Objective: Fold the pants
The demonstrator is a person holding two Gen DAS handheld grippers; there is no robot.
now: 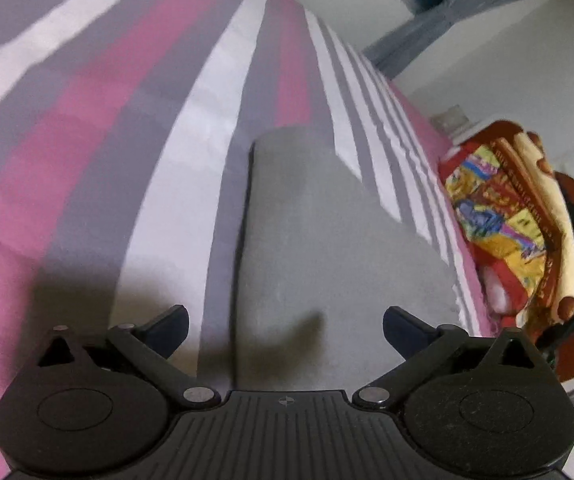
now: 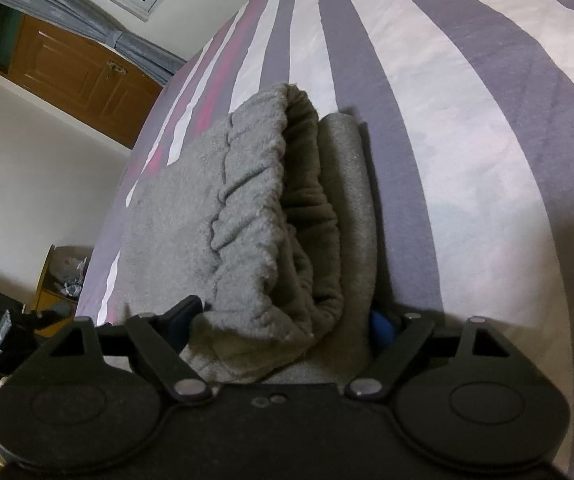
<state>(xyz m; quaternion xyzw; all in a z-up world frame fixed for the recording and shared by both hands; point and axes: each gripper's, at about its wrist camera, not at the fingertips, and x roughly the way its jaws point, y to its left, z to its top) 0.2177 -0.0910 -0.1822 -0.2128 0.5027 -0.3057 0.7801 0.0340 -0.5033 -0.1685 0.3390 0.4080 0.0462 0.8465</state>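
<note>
- soft grey fleece pants [image 2: 247, 200] lie on the striped pink, grey and white bed [image 2: 467, 120], apparently folded over already.
- right hand-held gripper [image 2: 287, 320] grips the elastic waistband end.
- left hand-held gripper [image 1: 285, 326] spread wide, empty, above the pants.
- likely one last fold remains.

The pants [image 2: 255, 216] hide the right tongs' [image 2: 287, 326] fingertips; their near end runs under the tong body. Beside them, the bed [image 2: 467, 120] is cut off.

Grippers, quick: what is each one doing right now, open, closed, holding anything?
Left gripper: jaws open, empty, above the grey pants.
Right gripper: jaws closed on the pants' bunched waistband.
</note>
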